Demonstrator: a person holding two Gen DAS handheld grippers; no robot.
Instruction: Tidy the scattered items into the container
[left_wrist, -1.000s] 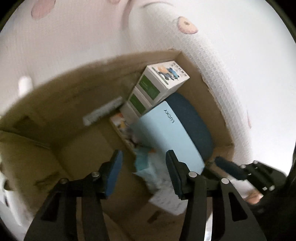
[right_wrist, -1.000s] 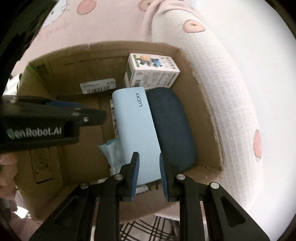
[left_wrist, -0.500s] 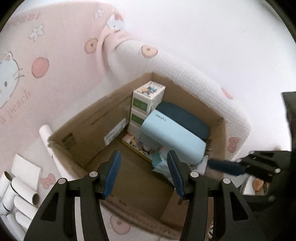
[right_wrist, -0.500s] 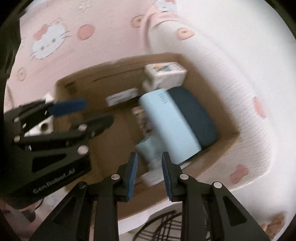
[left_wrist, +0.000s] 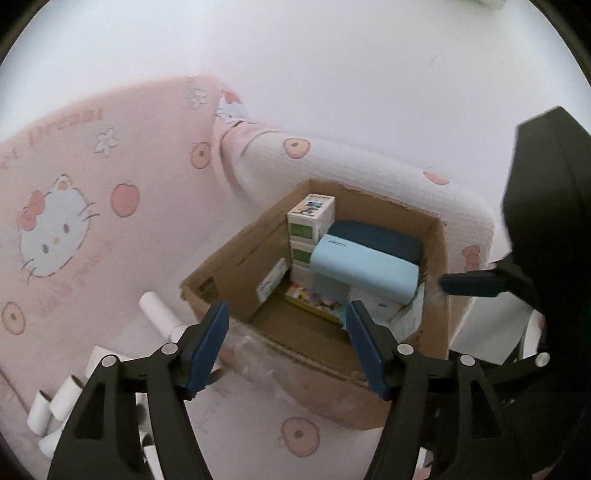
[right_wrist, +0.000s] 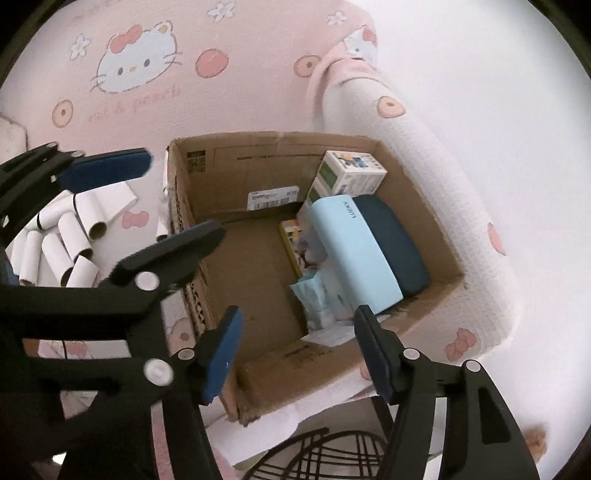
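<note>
An open cardboard box (left_wrist: 229, 273) (right_wrist: 229, 158) sits on a pink cartoon-cat cover. Inside lie a light blue case (left_wrist: 364, 269) (right_wrist: 354, 251), a dark blue case (left_wrist: 376, 238) (right_wrist: 399, 251), stacked white-and-green cartons (left_wrist: 310, 218) (right_wrist: 349, 175), a colourful flat box (left_wrist: 314, 302) (right_wrist: 291, 240) and a tissue pack (right_wrist: 317, 299). Several white cardboard tubes (left_wrist: 55, 402) (right_wrist: 62, 236) lie scattered left of the box. My left gripper (left_wrist: 286, 343) (right_wrist: 166, 195) hovers over the box's near rim, jaws opening wide, nothing between them. My right gripper (right_wrist: 295, 347) is above the box, jaws opening, empty.
A white quilted bolster (left_wrist: 369, 170) (right_wrist: 417, 140) runs along the box's far side. A white paper sheet (right_wrist: 110, 199) lies by the tubes. A black wire rack (right_wrist: 321, 454) stands below the bed edge.
Both grippers have pulled up and back out of the box. The right jaws went from nearly shut to wide apart; the left jaws widened. The tubes have come into view.
</note>
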